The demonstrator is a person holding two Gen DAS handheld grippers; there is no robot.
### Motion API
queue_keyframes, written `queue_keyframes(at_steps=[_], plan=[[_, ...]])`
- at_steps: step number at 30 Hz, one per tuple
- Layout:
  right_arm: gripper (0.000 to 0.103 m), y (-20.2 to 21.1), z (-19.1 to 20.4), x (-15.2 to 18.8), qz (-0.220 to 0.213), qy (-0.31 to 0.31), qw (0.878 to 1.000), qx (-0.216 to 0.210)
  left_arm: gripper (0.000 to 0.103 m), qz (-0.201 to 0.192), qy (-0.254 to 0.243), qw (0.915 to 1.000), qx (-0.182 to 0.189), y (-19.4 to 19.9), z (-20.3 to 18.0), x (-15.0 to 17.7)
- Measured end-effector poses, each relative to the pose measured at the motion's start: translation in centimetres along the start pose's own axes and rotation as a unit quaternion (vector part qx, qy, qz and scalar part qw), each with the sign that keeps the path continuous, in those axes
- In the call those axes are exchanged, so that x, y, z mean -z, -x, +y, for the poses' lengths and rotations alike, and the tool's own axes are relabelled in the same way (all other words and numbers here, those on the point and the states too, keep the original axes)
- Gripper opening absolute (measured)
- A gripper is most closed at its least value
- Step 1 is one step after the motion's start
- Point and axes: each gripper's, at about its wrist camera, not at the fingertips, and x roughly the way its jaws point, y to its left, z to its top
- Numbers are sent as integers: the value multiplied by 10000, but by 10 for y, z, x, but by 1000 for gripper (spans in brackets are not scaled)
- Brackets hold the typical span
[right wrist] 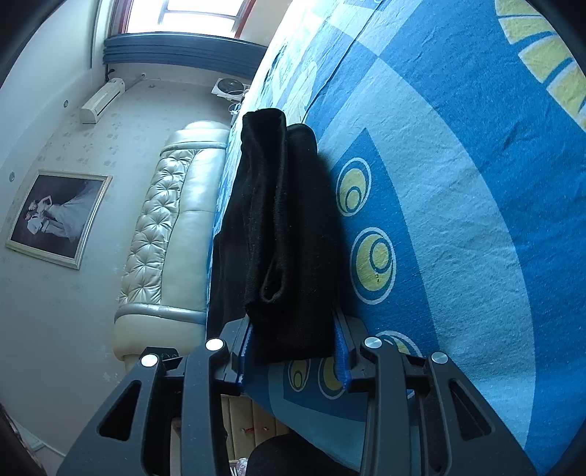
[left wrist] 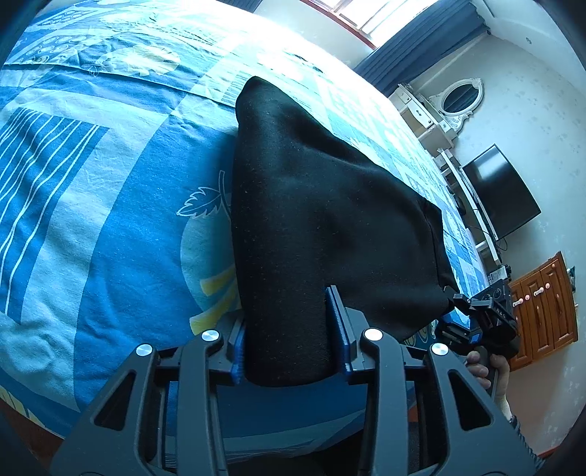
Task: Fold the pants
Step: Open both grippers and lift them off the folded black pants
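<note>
Bed with blue patterned bedspread (left wrist: 91, 205). Tufted cream headboard (right wrist: 172, 227). Framed photograph (right wrist: 55, 216) on wall. Wall air conditioner (right wrist: 100, 99). Dark curtains (left wrist: 414, 47) below window. Oval mirror (left wrist: 460, 98), black television (left wrist: 501, 190), wooden cabinet (left wrist: 542, 311).

Sunlit window (left wrist: 370, 14), blue patterned bedspread (left wrist: 91, 183), tufted headboard (right wrist: 164, 227), framed photo (right wrist: 58, 216), wall-mounted television (left wrist: 501, 190).

Bed (left wrist: 91, 205) under blue patterned bedspread (right wrist: 457, 205), black pants (left wrist: 311, 205) partly resting on it
</note>
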Motion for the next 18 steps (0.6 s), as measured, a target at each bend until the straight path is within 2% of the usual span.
queue_keyframes(at_steps=[5,8,11,14,16,18], plan=[[49,9,15,10,22,376,9980,499,48,-213,-241,9964,-783,9,-19,6],[53,17,26,21,6,767,9912,1080,64,-419,-520,9890,-1319,19,-38,13],[57,25,45,33,-192,1397,9703,1967,76,-574,-657,9823,-1657,29,-56,23],[60,33,65,49,-439,1996,9407,2709,83,-714,-571,9803,-1748,38,-68,32],[63,35,78,55,-623,2283,9222,3060,87,-768,-583,9783,-1836,42,-77,39],[63,38,91,60,-732,2438,9143,3150,89,-813,-633,9771,-1860,45,-85,47]])
